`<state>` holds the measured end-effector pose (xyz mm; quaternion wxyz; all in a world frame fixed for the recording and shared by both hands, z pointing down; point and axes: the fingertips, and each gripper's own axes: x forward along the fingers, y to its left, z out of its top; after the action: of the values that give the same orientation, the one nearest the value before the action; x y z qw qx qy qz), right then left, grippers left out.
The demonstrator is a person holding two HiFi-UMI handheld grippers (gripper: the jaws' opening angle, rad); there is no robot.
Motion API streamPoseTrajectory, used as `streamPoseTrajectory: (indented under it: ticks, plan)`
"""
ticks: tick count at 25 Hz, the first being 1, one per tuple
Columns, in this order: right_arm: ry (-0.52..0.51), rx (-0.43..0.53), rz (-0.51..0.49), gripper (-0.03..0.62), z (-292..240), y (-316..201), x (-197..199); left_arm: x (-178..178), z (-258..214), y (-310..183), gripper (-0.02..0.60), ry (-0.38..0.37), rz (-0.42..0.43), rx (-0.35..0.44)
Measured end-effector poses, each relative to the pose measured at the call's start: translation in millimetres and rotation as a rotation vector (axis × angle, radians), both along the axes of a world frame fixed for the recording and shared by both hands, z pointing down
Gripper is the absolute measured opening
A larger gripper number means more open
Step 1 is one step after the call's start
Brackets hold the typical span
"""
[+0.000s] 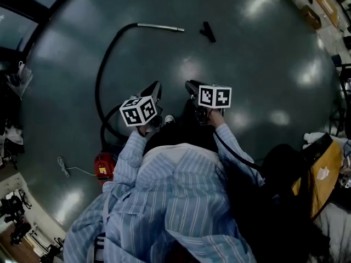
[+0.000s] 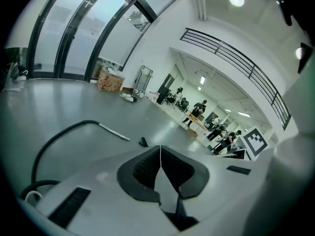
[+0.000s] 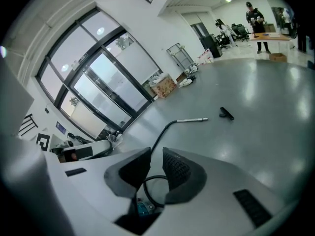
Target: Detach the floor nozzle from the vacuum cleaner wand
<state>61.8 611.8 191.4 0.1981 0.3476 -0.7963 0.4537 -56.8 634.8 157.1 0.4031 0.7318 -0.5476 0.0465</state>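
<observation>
Left gripper (image 2: 160, 151) jaws pinched together empty, right gripper (image 3: 156, 156) jaws barely apart, floor nozzle (image 1: 207, 32) clear of the wand (image 1: 160, 27), though the looping hose (image 1: 101, 75) could snag a foot.

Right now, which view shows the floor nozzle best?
The head view: the floor nozzle lies unobstructed, clearly apart from the wand tip. The right gripper view shows it obliquely; the left gripper view shows only a small dark wedge.
</observation>
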Motion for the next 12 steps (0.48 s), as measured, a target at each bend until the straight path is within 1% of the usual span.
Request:
streamPoseTrajectory:
  ticks: [3,7,10,12]
  plan:
    - [0.004,0.012,0.035,0.081,-3.4,21.2,1.9,7.4,-1.8,9.9,0.012,-0.016,0.076,0.017]
    - [0.008,0.032,0.082,0.08,-6.9,34.2,9.4,24.1,-7.9,13.1,0.012,-0.026,0.165,0.056]
    - [0.003,0.042,0.118,0.08,-12.3,41.4,18.0,36.6,-12.9,17.8,0.012,-0.039,0.218,0.077]
    - [-0.001,0.046,0.129,0.08,-16.0,44.8,24.3,44.2,-16.6,20.7,0.012,-0.046,0.238,0.088]
